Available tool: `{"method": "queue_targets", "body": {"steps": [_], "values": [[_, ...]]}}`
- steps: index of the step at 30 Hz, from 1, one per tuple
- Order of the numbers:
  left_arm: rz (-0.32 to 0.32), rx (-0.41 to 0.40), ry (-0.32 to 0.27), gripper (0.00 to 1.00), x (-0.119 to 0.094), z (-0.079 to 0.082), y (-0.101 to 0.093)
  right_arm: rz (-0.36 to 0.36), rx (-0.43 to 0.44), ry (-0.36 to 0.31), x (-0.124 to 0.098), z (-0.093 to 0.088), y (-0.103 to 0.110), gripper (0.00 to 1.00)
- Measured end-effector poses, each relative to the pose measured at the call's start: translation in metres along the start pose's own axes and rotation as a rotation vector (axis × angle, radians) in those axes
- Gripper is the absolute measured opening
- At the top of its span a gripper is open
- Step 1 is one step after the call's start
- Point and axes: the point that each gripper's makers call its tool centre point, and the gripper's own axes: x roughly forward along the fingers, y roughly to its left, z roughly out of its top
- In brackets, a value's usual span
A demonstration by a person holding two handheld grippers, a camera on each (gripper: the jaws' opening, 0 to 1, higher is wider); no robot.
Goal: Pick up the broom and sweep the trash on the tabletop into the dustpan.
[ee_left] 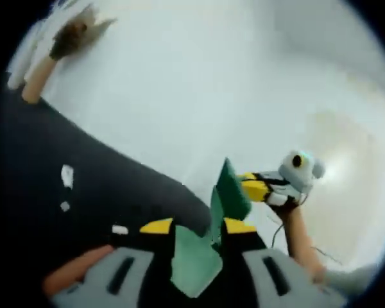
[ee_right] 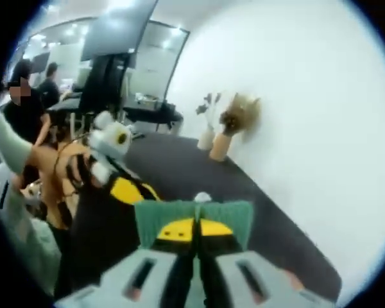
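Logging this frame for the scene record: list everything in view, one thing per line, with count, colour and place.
dustpan: one, green, clamped in the left gripper's jaws.
broom: one, green, bristle head spread crosswise, held between the right gripper's jaws.
trash scraps: at least three, white, scattered on the dark tabletop.
tabletop: one, black, running along the wall.
vases: two, one tan and one white, holding dried plants at the far end of the tabletop by the wall.
wall: white, beside the tabletop.
people: at least two, in the background.
left gripper: one, grey with yellow tips.
right gripper: one, grey with yellow tips.
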Motion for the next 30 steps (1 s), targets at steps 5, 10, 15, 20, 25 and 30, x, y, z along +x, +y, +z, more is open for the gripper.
{"method": "queue_targets", "body": {"steps": [5, 10, 15, 20, 25, 30], "values": [[-0.091, 0.073, -0.058, 0.48, -0.006, 0.021, -0.025, -0.027, 0.027, -0.033, 0.001, 0.014, 0.001, 0.01], [-0.107, 0.249, -0.038, 0.48, -0.005, 0.026, -0.035, -0.038, 0.065, -0.074, 0.002, 0.030, 0.007, 0.01], [-0.072, 0.298, -0.061, 0.47, -0.005, 0.031, -0.037, -0.038, 0.067, -0.097, 0.005, 0.042, 0.017, 0.01], [-0.083, 0.283, -0.051, 0.48, -0.001, 0.034, -0.040, -0.030, 0.063, -0.110, 0.011, 0.046, 0.030, 0.01], [-0.085, 0.282, -0.029, 0.43, 0.004, 0.042, -0.040, -0.003, 0.039, -0.102, 0.016, 0.045, 0.043, 0.01], [-0.064, 0.292, -0.015, 0.22, 0.005, 0.044, -0.035, -0.001, 0.019, -0.092, 0.017, 0.045, 0.045, 0.01]]}}
